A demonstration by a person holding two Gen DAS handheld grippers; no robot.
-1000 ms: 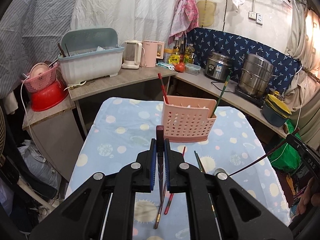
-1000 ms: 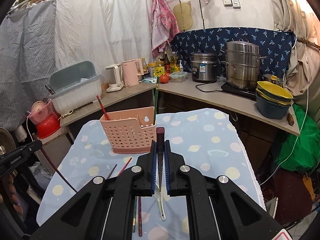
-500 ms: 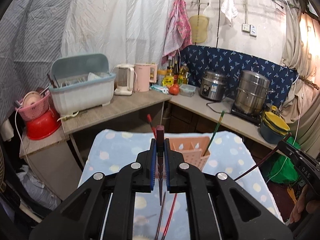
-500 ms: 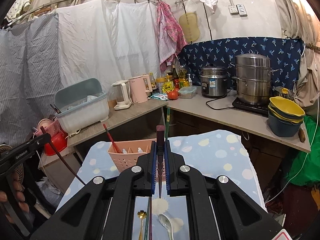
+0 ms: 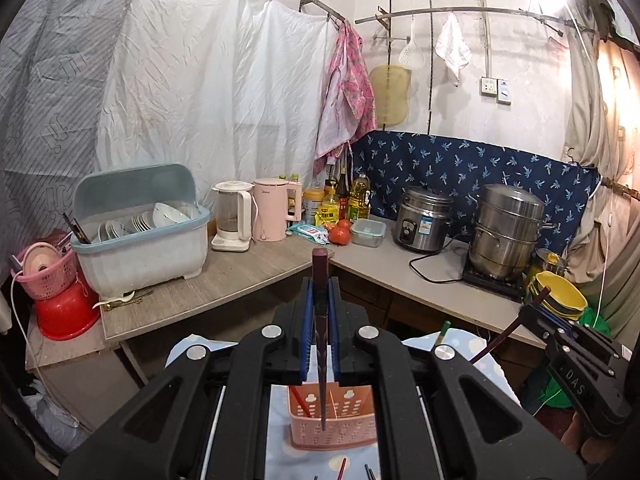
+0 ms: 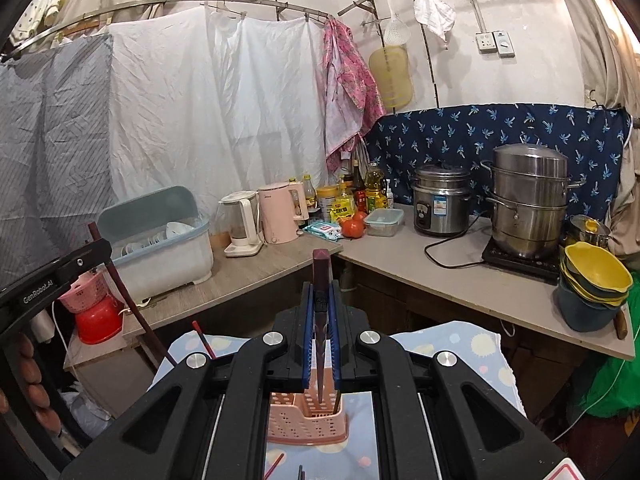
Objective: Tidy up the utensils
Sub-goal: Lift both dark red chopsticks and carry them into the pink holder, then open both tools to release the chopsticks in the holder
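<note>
My left fingers (image 5: 320, 320) are clamped on a dark chopstick (image 5: 320, 280), its tip hanging just above the pink basket (image 5: 334, 420) on the dotted bench (image 5: 288, 456). My right fingers (image 6: 320, 320) pinch another dark chopstick (image 6: 321, 276) over the same basket (image 6: 308, 420). A red chopstick (image 5: 298, 394) already leans inside, and loose ones (image 5: 340, 468) lie on the cloth in front. Beyond, the wooden counter (image 5: 224, 280) carries a dish rack (image 5: 140, 236), kettles (image 5: 272, 210) and steel pots (image 5: 504, 232).

Pink perforated basket (image 5: 334, 420), pale blue dotted tablecloth (image 6: 448, 344), dark maroon chopstick (image 5: 320, 276).
</note>
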